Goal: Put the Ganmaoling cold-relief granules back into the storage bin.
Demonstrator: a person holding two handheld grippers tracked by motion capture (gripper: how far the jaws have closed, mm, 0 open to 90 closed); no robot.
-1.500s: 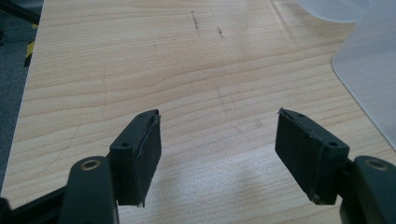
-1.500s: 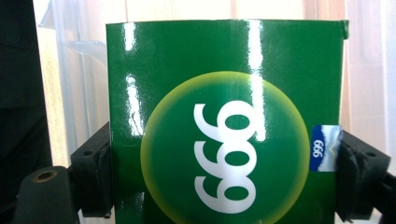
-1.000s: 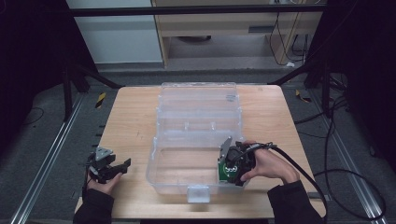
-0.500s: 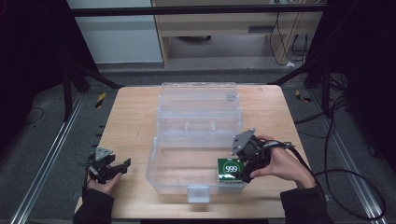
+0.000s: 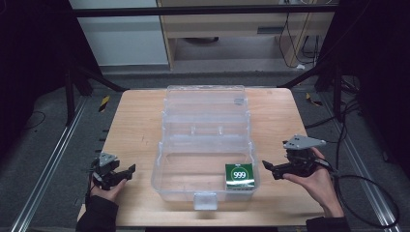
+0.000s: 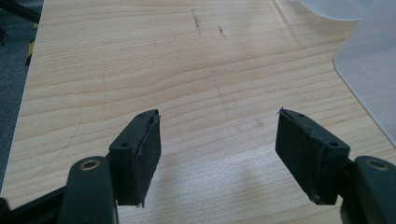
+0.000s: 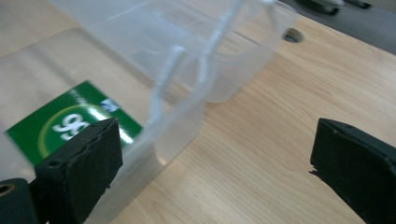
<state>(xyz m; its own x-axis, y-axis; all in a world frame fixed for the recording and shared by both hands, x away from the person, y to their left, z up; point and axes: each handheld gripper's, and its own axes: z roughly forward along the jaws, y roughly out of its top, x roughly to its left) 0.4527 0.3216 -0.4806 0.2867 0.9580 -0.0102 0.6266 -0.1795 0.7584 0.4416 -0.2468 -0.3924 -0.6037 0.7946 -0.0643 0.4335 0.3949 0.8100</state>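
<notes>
The small green box with a white "999" ring [image 5: 240, 174] lies flat inside the clear plastic lidded storage case [image 5: 167, 164], in the front corner nearest your right gripper [image 5: 269, 167]. In the right gripper view the green box [image 7: 60, 126] shows through the case wall [image 7: 177, 126] just past your left-hand jaw, apart from it.

Your right gripper [image 7: 210, 163]: jaws wide apart, nothing between them but bare wood. It sits just outside the case's right wall, tips pointing at it, not touching it. Your right hand [image 5: 321, 181] holds it from behind, grey three-cornered plate on top.

The case's lid is open and laid back, away from both your grippers.

Your left gripper [image 5: 128, 170]: well left of the case, near the front left corner of the light wooden table [image 5: 130, 121], tips aimed toward the case. In the left gripper view, your left gripper [image 6: 218, 135] has its jaws spread and empty over the tabletop [image 6: 187, 60], with the case's rounded edge [image 6: 369, 70] off to the right.
</notes>
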